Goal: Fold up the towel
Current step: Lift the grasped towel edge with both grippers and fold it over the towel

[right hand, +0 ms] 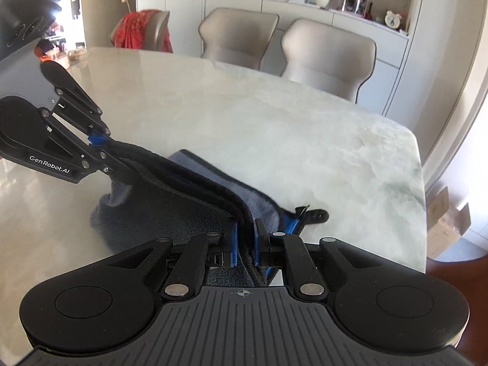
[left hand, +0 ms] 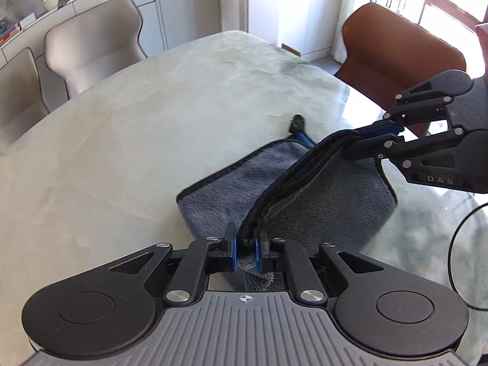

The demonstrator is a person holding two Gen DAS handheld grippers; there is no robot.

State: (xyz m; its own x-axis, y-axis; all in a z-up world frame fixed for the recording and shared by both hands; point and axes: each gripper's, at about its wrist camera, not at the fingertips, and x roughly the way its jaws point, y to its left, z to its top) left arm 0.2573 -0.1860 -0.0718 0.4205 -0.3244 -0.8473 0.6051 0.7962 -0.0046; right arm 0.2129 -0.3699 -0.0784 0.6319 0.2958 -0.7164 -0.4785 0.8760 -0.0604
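Grey plush towel with black edging (left hand: 283, 195) lies partly on the pale marble desk (left hand: 137, 122). Its raised bunched edge stretches between the left tongs (left hand: 246, 244) and the right tongs (right hand: 246, 241), each clamped tight on one end.

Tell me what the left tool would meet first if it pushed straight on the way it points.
The grey plush towel it already grips: the left tool is shut on its dark hem, and the lower layer lies just ahead on the pale marble table. Depth is unclear.
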